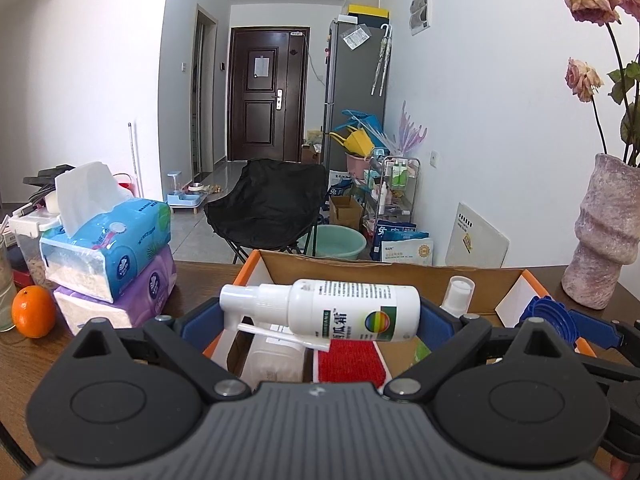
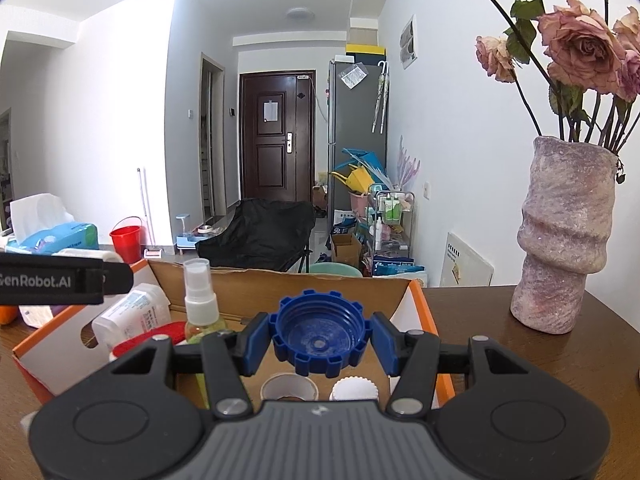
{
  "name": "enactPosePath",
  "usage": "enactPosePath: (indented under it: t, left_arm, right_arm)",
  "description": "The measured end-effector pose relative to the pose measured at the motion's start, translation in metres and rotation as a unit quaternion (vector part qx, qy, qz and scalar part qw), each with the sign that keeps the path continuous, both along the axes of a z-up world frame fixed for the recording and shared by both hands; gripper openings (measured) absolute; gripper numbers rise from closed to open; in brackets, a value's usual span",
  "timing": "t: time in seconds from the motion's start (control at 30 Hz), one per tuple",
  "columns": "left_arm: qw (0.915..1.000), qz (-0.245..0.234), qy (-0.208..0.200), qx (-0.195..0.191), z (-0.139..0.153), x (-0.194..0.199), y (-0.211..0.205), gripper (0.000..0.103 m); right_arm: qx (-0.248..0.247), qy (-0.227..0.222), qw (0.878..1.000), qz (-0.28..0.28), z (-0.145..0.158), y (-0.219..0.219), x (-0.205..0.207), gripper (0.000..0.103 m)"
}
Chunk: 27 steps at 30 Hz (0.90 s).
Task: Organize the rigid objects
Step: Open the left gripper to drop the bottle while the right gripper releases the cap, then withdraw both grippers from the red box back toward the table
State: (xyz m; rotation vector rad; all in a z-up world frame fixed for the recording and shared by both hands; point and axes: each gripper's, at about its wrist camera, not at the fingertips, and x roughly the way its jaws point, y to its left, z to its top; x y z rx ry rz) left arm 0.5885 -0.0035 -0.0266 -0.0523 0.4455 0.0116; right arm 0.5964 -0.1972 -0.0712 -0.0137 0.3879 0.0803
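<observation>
Left tongs are clamped on a white spray bottle, holding it sideways, nozzle to the left, right above the open box on the worktop. Its thin white spray tube hangs loose just under the nozzle. Below it inside the box there's a red pad and a pale packet to its left. Over on the right, the right tongs are pinching a blue cap, its open side facing the camera, also held over the box. Down in the box beneath it sit a small roll and a white ridged cap, side by side. A little clear spray bottle with greenish liquid stands upright in the box to the left of the cap, and a white jar lies tilted at the box's left wall. Off to the far left on the worktop, two tissue packs are stacked, an orange just beside them. On the right, a mottled pink vase of dried roses stands well apart from the box.
</observation>
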Motion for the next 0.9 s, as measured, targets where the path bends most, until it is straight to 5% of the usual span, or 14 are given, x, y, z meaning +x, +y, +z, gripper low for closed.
enactPosePath:
  t: [0.4,0.57,0.9]
  left_arm:
    - [0.9999,0.002,0.009,0.009,-0.004,0.003,-0.002,0.100]
    - [0.9999,0.007,0.010,0.005,-0.003,0.001,0.000,0.103]
    - [0.9998,0.013,0.016,0.001,-0.003,0.001,0.001,0.103]
  right_arm:
    - [0.008,0.010,1.000,0.005,-0.001,-0.004,0.006,0.054]
    - [0.007,0.006,1.000,-0.012,0.000,-0.009,0.007,0.092]
    - [0.012,0.000,1.000,-0.018,0.001,-0.012,0.005,0.103]
